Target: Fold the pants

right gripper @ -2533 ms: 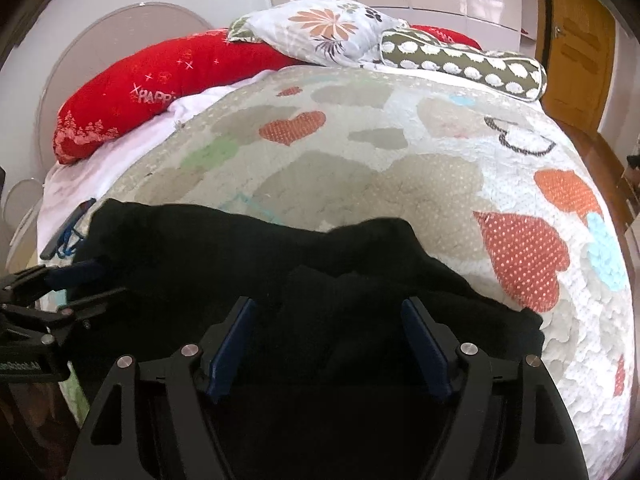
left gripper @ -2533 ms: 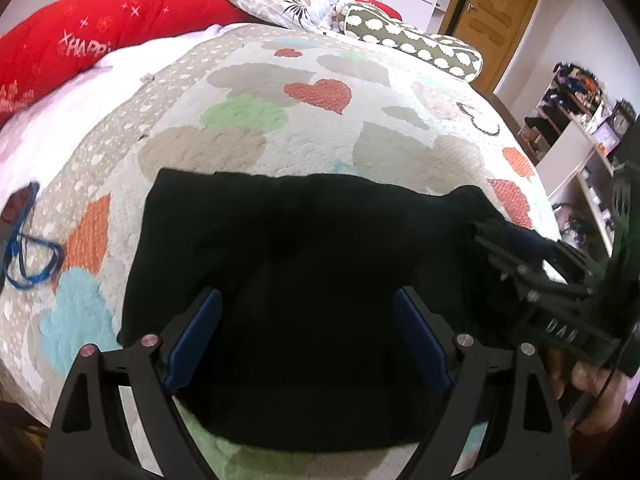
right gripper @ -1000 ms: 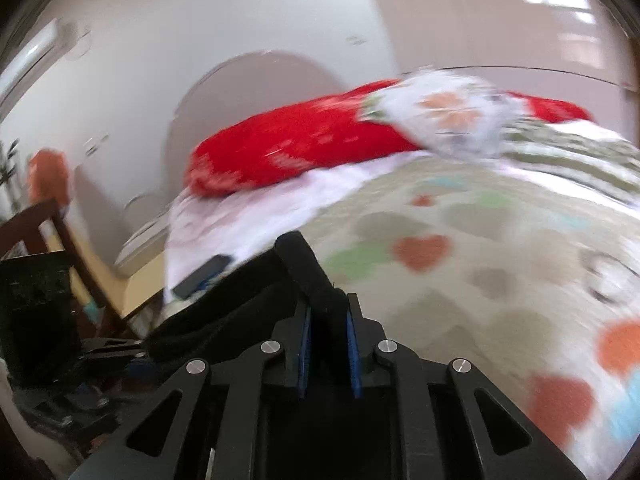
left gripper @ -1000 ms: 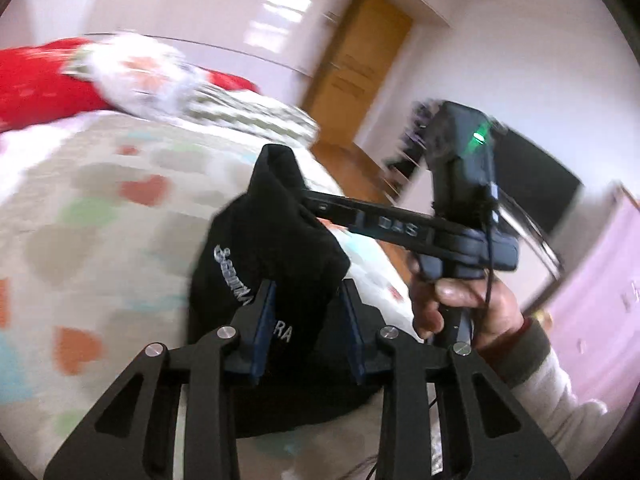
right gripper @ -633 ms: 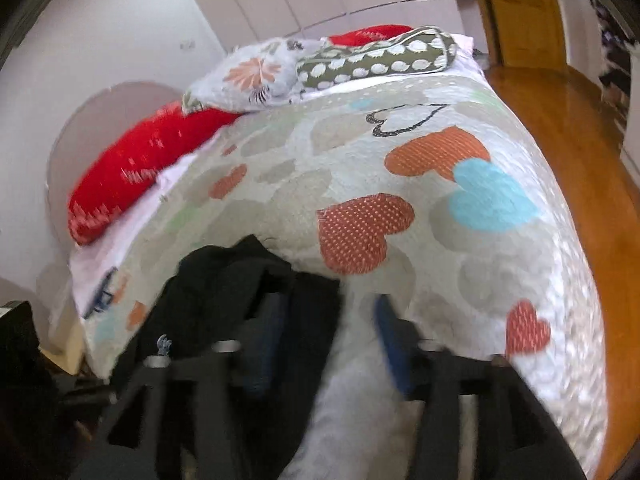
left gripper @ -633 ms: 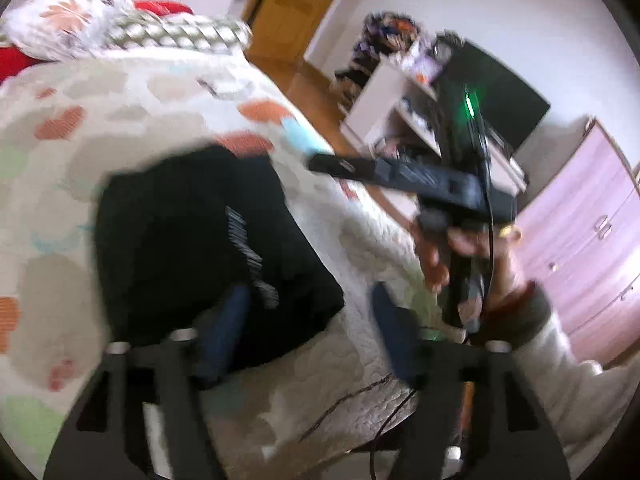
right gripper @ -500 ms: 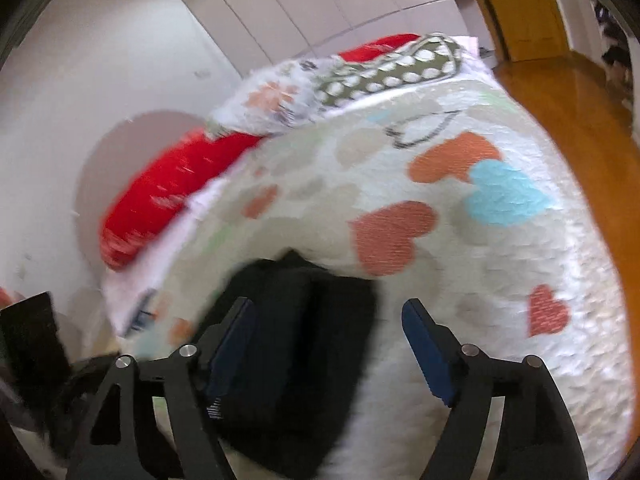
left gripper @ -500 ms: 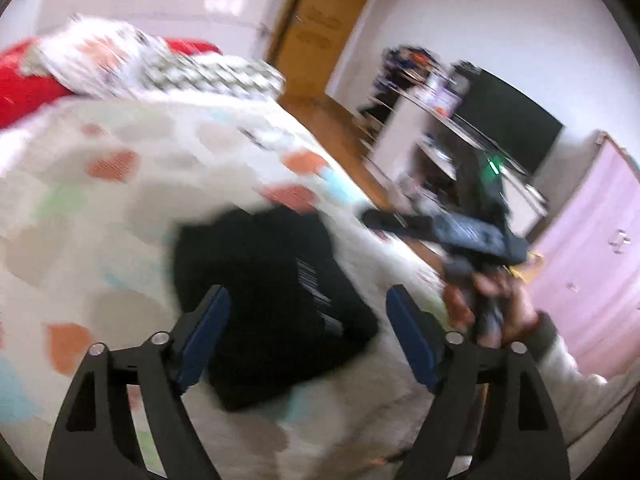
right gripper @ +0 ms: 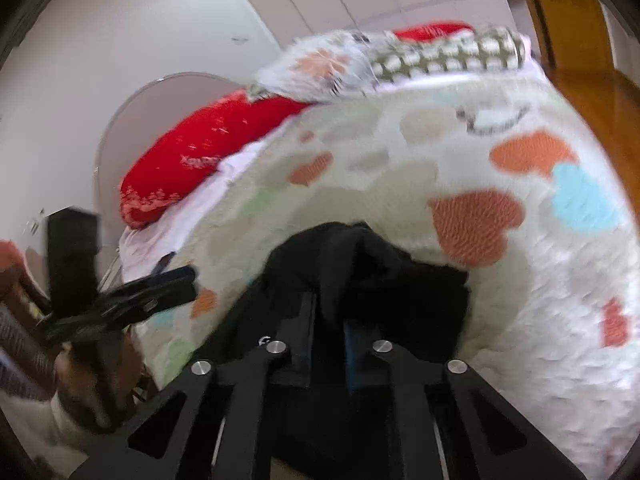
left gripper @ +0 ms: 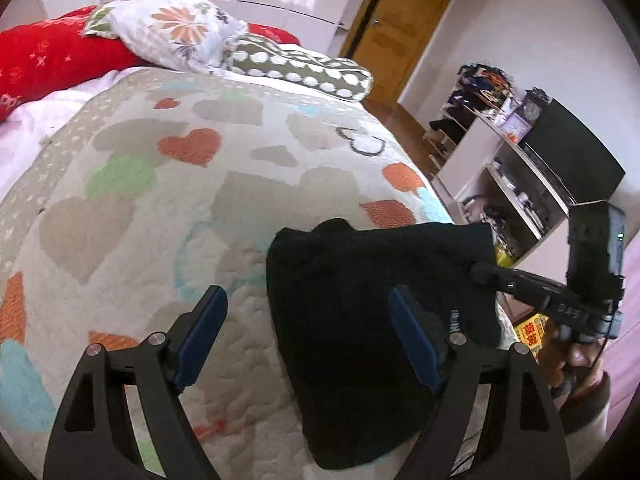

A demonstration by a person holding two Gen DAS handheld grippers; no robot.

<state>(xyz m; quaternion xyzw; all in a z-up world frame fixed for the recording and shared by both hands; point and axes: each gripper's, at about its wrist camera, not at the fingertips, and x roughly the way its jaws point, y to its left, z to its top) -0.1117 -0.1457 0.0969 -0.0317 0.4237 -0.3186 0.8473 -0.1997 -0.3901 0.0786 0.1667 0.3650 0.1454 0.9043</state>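
Your left gripper (left gripper: pixel 308 332) is hovering with its fingers spread wide and holding nothing, over the near left edge of the pants (left gripper: pixel 372 312). Your right gripper (right gripper: pixel 328 312) is pinching a raised fold of the black cloth, fingers nearly together. The pants are lying bunched at the bed's (left gripper: pixel 200 200) near right corner, their right edge overhanging it. Bare quilt is stretching left and toward the pillows (left gripper: pixel 172 36).
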